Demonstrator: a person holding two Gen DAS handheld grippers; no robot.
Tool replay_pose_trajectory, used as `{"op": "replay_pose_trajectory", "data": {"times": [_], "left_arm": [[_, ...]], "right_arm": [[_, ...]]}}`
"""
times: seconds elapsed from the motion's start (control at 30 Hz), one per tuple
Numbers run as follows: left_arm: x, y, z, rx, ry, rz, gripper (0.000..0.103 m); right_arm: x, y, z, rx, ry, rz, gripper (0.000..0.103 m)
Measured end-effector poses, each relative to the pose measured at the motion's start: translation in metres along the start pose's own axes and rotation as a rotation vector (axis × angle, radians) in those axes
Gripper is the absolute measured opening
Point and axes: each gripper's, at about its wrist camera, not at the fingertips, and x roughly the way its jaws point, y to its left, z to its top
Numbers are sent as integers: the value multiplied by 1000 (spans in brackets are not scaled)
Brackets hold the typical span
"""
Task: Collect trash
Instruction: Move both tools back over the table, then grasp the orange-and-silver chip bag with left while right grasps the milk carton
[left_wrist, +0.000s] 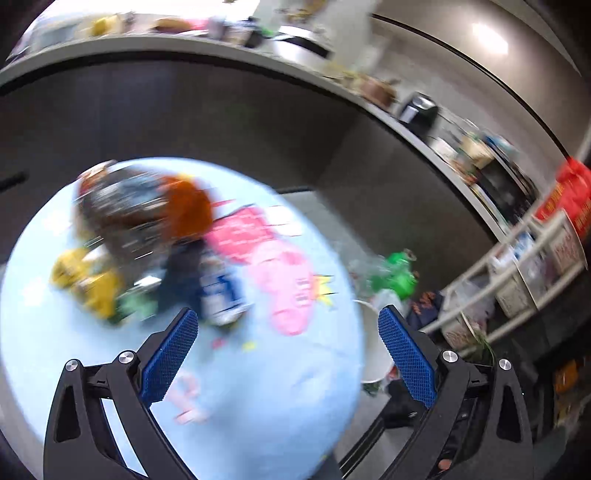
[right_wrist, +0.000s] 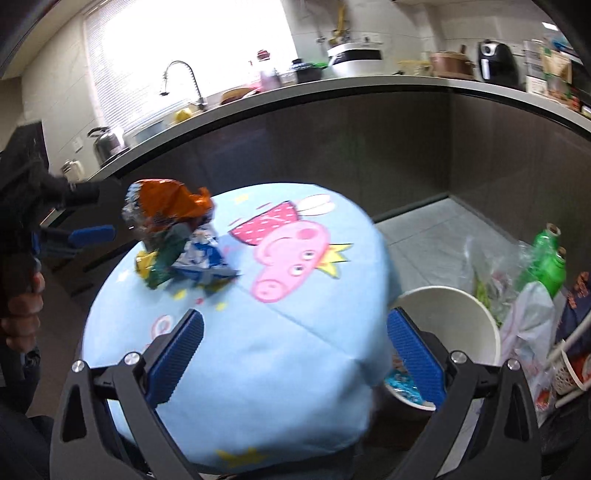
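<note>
We've got both grippers, left (left_wrist: 286, 345) and right (right_wrist: 295, 349), jaws wide apart over the tabletop (right_wrist: 295, 387), wrapper pile (right_wrist: 177, 236) beyond them, white bin (right_wrist: 448, 325) right of it

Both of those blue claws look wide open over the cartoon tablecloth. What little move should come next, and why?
Probably the left gripper should ease forward toward the pile of crumpled wrappers and close on one. Both it and the right gripper are open and hold nothing, the wrappers lie on the round table, and the white bin waits beside the table's edge, lower down.
</note>
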Motion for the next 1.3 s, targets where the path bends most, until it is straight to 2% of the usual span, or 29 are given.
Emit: {"op": "replay_pose_trajectory", "data": {"times": [0.23,0.37,0.53,0.7,0.8,0.83,0.93,1.0,1.07,1.2,1.27,1.3], "left_arm": [[-32,81,-17,-121,5,110,94],[-43,120,-22,-171,8,119,94],[-54,139,-22,-184,-16,122,94],[-59,155,-18,-198,-35,136,93],[-58,162,-13,-203,-38,136,89],[-56,163,-11,-200,-39,137,87],[-49,163,-3,-177,-40,141,82],[-41,165,5,-161,-40,140,79],[-30,165,17,-149,-40,129,77],[-2,157,47,-91,-42,137,76],[13,155,60,-71,-31,175,76],[19,156,65,-71,-21,170,76]], "right_arm": [[34,57,21,-30,48,99,99],[64,89,36,-106,86,121,99],[115,110,48,-160,154,107,92],[151,111,53,-170,194,76,87],[169,113,55,-179,209,60,86],[175,114,54,-186,217,52,82],[182,113,51,-208,248,24,48],[174,112,49,-212,248,39,44],[166,113,47,-223,243,44,35],[149,109,42,-224,230,52,35],[144,107,39,-220,229,55,34],[142,106,38,-218,230,53,33]]}}
